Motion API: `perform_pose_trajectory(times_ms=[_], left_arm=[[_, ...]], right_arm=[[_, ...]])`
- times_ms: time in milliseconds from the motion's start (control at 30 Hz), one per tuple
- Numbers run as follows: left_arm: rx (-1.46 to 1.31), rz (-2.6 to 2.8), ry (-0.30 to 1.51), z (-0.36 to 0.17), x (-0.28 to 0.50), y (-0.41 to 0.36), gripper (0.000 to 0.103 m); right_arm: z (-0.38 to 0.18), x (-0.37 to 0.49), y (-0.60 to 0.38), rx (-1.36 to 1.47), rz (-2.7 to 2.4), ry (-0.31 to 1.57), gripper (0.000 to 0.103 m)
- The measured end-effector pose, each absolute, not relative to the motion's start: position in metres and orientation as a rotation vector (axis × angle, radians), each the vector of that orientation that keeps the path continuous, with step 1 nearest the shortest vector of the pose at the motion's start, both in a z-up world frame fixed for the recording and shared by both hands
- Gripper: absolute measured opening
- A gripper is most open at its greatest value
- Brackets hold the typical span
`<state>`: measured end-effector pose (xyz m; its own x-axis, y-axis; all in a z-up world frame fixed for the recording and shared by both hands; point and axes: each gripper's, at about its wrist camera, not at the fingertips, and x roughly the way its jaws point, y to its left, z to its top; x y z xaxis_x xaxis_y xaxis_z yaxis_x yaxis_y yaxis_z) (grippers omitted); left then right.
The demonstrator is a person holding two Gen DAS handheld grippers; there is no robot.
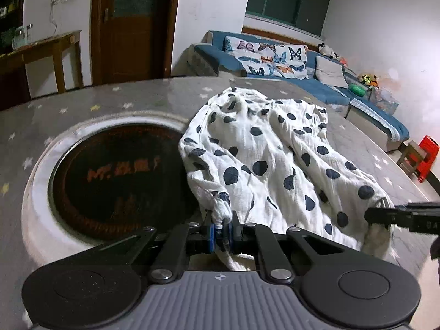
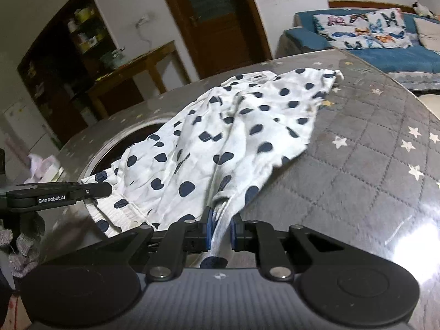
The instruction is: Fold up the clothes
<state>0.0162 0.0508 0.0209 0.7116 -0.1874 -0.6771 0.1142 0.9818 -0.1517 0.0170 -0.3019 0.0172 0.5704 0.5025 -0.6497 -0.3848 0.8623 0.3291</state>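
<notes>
A white garment with dark blue polka dots (image 1: 275, 154) lies crumpled on the grey star-patterned table cover (image 1: 110, 96). My left gripper (image 1: 222, 227) is shut on a near edge of the garment. My right gripper shows at the right of the left wrist view (image 1: 376, 216), at another near corner. In the right wrist view the garment (image 2: 220, 137) stretches away across the table cover (image 2: 371, 151), and my right gripper (image 2: 221, 228) is shut on a bunched fold of it. The left gripper (image 2: 104, 188) enters from the left, at the garment's edge.
A round dark recess with orange lettering (image 1: 121, 176) sits in the table, partly under the garment. A blue sofa with butterfly cushions (image 1: 275, 57) stands behind the table. A wooden side table (image 1: 49, 49) and a brown door (image 1: 132, 27) are at the back left. A red stool (image 1: 426, 156) is at the right.
</notes>
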Motion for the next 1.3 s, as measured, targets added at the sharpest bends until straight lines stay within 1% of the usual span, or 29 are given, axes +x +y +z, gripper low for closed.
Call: perform_pose_trajectory(times_ms=[133, 200, 267, 333, 400, 433, 500, 567, 633, 700, 733, 767, 867, 1033, 1300], left_arm=[[-0.099, -0.186, 0.784, 0.02, -0.012, 0.053, 0.01], [-0.087, -0.188, 0.806, 0.017, -0.023, 0.053, 0.01], [-0.073, -0.189, 0.798, 0.02, -0.026, 0.052, 0.011], [-0.058, -0.189, 0.787, 0.023, -0.029, 0.051, 0.019], [-0.044, -0.189, 0.777, 0.026, -0.032, 0.05, 0.02], [-0.037, -0.189, 0.771, 0.028, -0.033, 0.05, 0.03], [-0.023, -0.189, 0.761, 0.031, -0.036, 0.049, 0.041], [-0.015, -0.189, 0.745, 0.037, -0.037, 0.047, 0.042], [-0.014, -0.19, 0.724, 0.043, -0.035, 0.045, 0.05], [-0.008, -0.195, 0.706, 0.048, -0.031, 0.042, 0.052], [-0.006, -0.196, 0.701, 0.048, -0.027, 0.04, 0.055], [-0.005, -0.195, 0.697, 0.049, -0.022, 0.037, 0.056], [-0.002, -0.19, 0.696, 0.046, -0.008, 0.031, 0.059], [-0.001, -0.174, 0.717, 0.035, 0.022, 0.022, 0.067], [-0.004, -0.169, 0.777, 0.012, 0.053, 0.017, 0.07]], right_arm=[[0.018, -0.001, -0.304, 0.105, 0.557, 0.858, 0.011], [0.016, -0.009, -0.306, 0.075, 0.555, 0.881, 0.021], [0.016, -0.013, -0.309, 0.063, 0.548, 0.895, 0.027], [0.019, -0.014, -0.314, 0.059, 0.537, 0.891, 0.028], [0.024, -0.012, -0.32, 0.054, 0.52, 0.877, 0.039], [0.028, -0.009, -0.322, 0.051, 0.51, 0.865, 0.039], [0.034, -0.003, -0.328, 0.043, 0.492, 0.839, 0.039], [0.04, 0.007, -0.33, 0.032, 0.465, 0.813, 0.042], [0.044, 0.023, -0.334, 0.024, 0.434, 0.795, 0.045], [0.047, 0.041, -0.338, 0.019, 0.408, 0.777, 0.045], [0.048, 0.05, -0.339, 0.017, 0.397, 0.769, 0.046], [0.048, 0.059, -0.341, 0.019, 0.383, 0.765, 0.046], [0.047, 0.095, -0.345, 0.034, 0.348, 0.753, 0.051], [0.041, 0.149, -0.352, 0.037, 0.289, 0.753, 0.051], [0.017, 0.225, -0.358, 0.028, 0.199, 0.785, 0.051]])
